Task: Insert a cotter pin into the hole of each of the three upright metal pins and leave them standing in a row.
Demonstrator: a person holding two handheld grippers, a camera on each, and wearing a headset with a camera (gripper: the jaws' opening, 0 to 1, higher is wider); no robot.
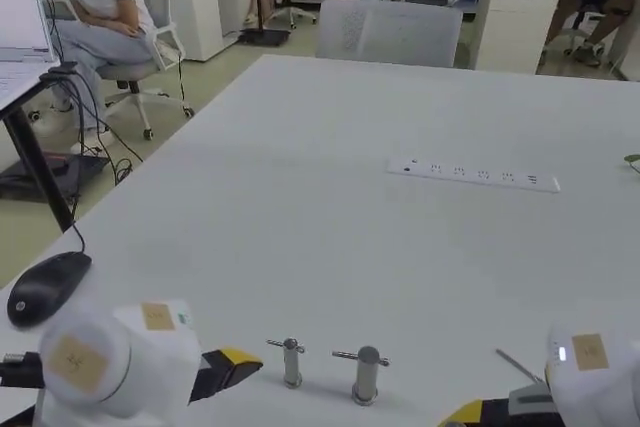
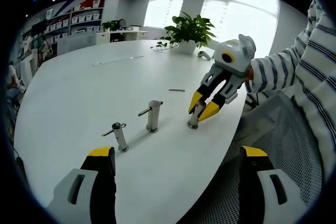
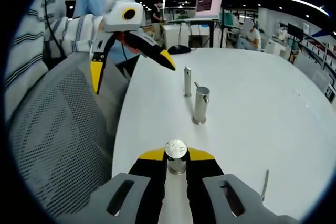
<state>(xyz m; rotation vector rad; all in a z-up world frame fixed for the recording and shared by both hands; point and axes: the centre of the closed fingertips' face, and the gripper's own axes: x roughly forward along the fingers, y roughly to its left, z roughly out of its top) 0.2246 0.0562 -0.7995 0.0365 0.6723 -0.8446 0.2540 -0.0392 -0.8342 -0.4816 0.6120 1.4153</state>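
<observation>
The right gripper's (image 3: 176,157) yellow-tipped fingers pinch a silver metal pin (image 3: 176,149); the left gripper's (image 2: 177,153) fingers spread above the white office tabletop (image 2: 79,87).

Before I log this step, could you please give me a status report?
Left tool open. Right tool shut on third metal pin, no cotter visible. Other two metal pins cottered, upright. Loose cotter pin on table, nothing blocking.

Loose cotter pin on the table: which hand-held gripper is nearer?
Right. The right hand-held gripper grips a metal pin just beside the loose cotter pin; the left hand-held gripper is open beyond the other two metal pins.
</observation>
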